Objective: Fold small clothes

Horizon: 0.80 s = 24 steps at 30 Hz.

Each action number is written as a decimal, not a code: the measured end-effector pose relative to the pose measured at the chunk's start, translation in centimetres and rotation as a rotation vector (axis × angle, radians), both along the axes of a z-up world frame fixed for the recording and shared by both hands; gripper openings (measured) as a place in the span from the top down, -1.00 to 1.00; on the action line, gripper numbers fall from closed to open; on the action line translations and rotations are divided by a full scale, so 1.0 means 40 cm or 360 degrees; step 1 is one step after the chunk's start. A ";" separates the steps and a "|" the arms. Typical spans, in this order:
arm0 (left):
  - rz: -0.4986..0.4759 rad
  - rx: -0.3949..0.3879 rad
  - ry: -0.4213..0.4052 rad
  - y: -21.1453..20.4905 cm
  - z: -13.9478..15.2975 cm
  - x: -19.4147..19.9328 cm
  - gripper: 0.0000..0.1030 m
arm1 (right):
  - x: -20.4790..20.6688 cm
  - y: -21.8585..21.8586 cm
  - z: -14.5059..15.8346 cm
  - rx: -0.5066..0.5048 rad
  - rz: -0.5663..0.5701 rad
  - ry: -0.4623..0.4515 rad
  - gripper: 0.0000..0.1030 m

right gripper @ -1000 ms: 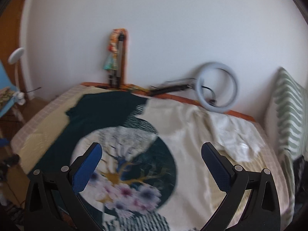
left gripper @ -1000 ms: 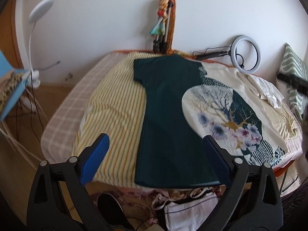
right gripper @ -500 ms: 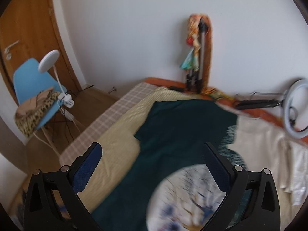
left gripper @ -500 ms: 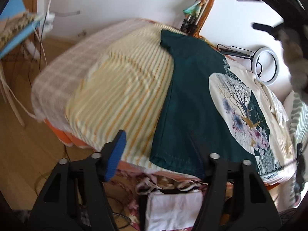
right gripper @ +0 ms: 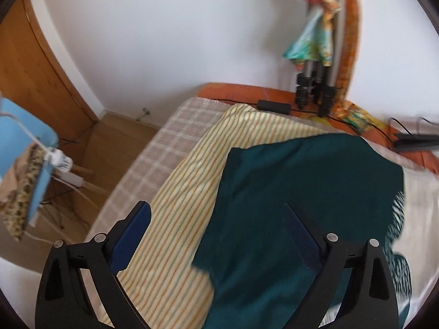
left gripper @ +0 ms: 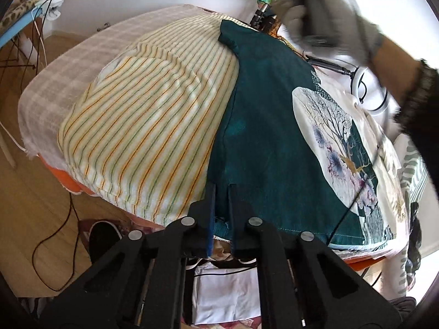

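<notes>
Closure of the left gripper (left gripper: pixel 221 194) is the change to note: its 2 jaws stood wide apart over the near hem a second ago, have just been closing, and now stand nearly together with the near left corner of the dark green short-sleeved T-shirt with a round tree-and-flower print (left gripper: pixel 263 126) pinched between the blue pads. The garment lies flat and face up on the bed, partly over a yellow-striped cloth (left gripper: pixel 153 126) that covers a pale checked bed cover (left gripper: pixel 68 63), with its hem at the near edge and its left sleeve toward the white wall. The right gripper (right gripper: pixel 216 224) has swung across from the printed side of the shirt to the sleeve end; its jaws have closed only a trifle, remain wide apart and hold nothing, hanging above the boundary between green fabric and striped cloth. In the left wrist view a gloved hand (left gripper: pixel 329 16) carrying that tool shows blurred above the far sleeve. Judged from this arrangement, 1 of the 2 holds needed for a lengthwise fold is made; the second, at the shoulder or sleeve, is not yet made.
</notes>
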<state>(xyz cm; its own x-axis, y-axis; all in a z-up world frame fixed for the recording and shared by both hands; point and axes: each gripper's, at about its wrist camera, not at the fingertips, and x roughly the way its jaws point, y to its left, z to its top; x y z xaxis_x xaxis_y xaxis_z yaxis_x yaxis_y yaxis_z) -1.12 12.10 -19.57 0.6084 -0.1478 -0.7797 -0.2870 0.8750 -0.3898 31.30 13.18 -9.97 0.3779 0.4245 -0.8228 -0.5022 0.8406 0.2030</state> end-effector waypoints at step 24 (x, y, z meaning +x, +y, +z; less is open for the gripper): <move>-0.0050 -0.0035 -0.0160 -0.038 0.078 0.010 0.95 | 0.146 0.042 -0.118 -0.0335 0.0136 -0.0117 0.96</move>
<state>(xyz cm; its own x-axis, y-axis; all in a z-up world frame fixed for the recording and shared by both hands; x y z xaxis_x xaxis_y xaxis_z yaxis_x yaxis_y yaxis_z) -0.73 10.57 -16.46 0.6783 -0.1843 -0.7113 -0.2180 0.8739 -0.4344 37.15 14.88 -14.71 0.4103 0.2793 -0.8681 -0.5804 0.8142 -0.0124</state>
